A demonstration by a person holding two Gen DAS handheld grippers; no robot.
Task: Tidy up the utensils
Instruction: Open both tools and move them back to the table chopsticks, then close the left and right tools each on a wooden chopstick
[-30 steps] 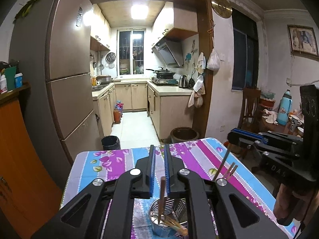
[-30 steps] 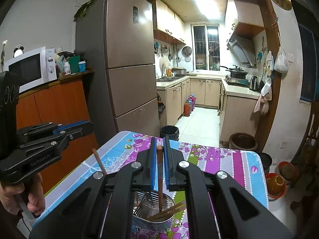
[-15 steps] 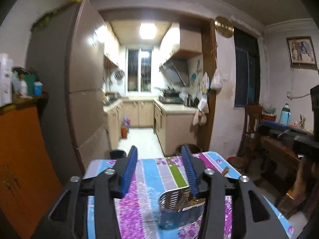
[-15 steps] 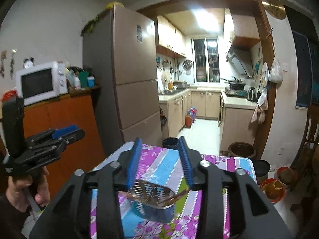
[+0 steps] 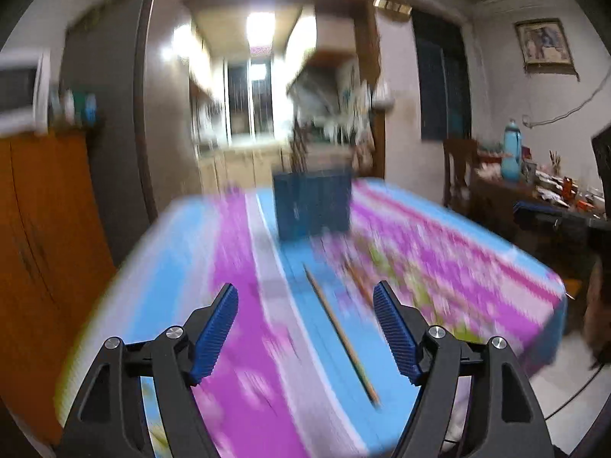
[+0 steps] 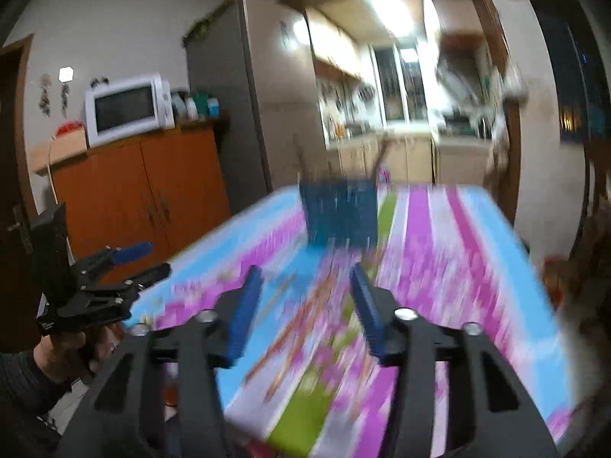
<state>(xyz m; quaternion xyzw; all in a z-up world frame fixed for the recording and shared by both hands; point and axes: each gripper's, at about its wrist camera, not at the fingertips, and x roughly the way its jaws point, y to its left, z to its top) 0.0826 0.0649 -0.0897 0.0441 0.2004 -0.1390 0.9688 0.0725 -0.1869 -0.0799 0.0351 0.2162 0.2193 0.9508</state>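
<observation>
Spreading across both blurred views, a table in a striped cloth of pink, blue and white fills the room ahead of an open kitchen doorway, with an orange cabinet and a white microwave along the left wall. Toward the table's far end stands a dark blue holder, thin sticks rising out of it, smeared by motion. Nearer, a single wooden chopstick lies flat on a blue stripe, running away from the camera, and beside it on the right a second stick is too blurred to make out. The left gripper hangs over the near edge, its jaws having just widened and standing well apart, the chopstick lying between them untouched. The right gripper, its jaws having just narrowed a little, remains parted and holds nothing, above blurred brown streaks on the cloth
</observation>
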